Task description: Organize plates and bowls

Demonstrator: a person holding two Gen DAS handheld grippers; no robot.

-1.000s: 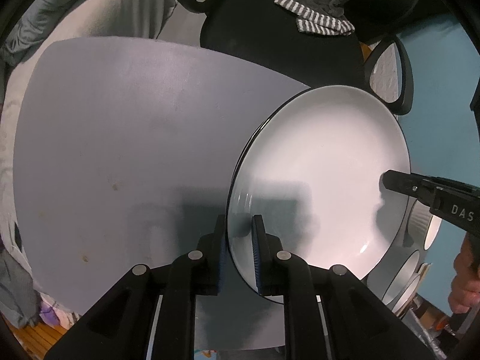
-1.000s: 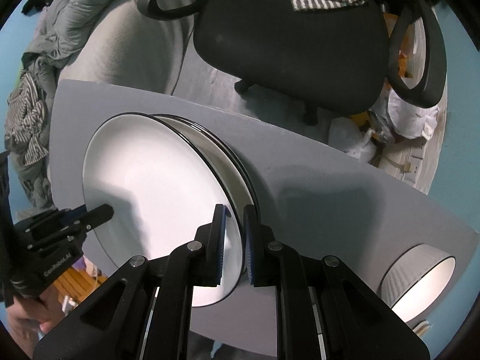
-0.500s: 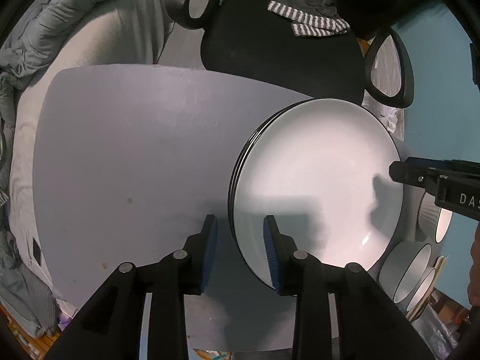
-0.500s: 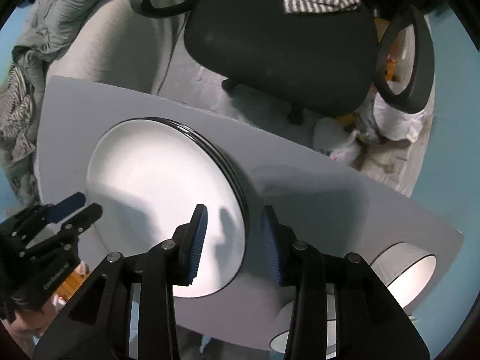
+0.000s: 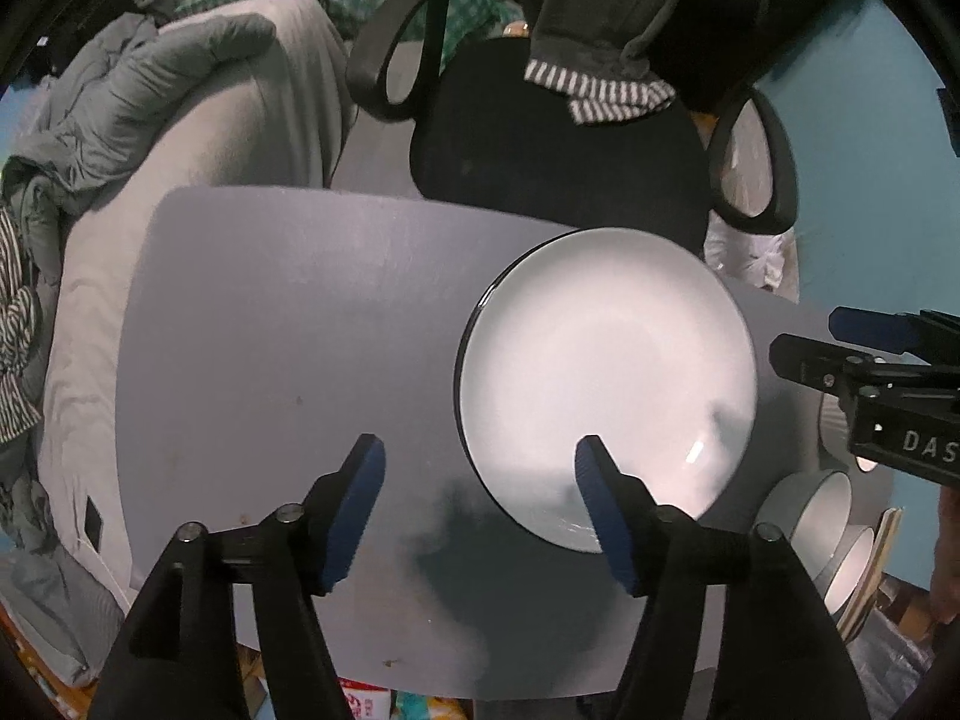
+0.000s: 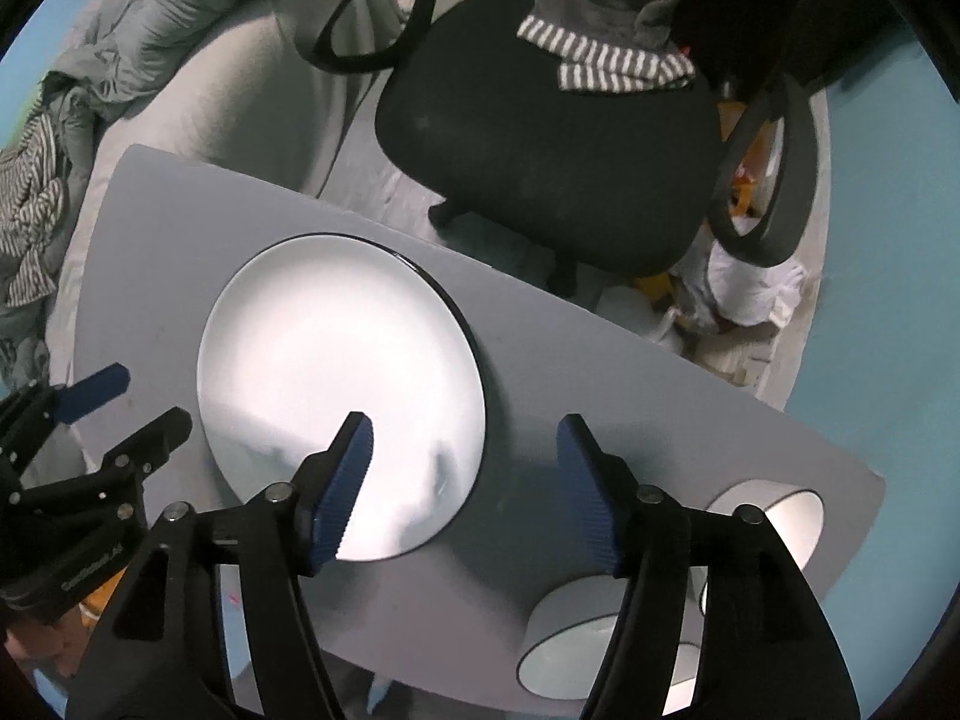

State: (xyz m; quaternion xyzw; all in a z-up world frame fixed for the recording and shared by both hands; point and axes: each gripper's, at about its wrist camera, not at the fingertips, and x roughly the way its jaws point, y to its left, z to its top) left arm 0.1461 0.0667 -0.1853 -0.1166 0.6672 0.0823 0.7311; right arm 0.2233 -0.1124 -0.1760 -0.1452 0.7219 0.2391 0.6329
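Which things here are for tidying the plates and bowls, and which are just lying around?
For the job:
- white plate on the grey table
- bowls beside it
- left gripper and right gripper, jaws opening, nothing between them

Just lying about:
- black office chair
- striped cloth on it
- grey bedding

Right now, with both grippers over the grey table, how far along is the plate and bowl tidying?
Done: the white black-rimmed plates lie stacked flat on the grey table. In hand: nothing; the left gripper and right gripper are opening, with only the stack's edges below their fingers. Left: the white bowls with ribbed grey outsides sit separately near the table's corner, not yet nested.
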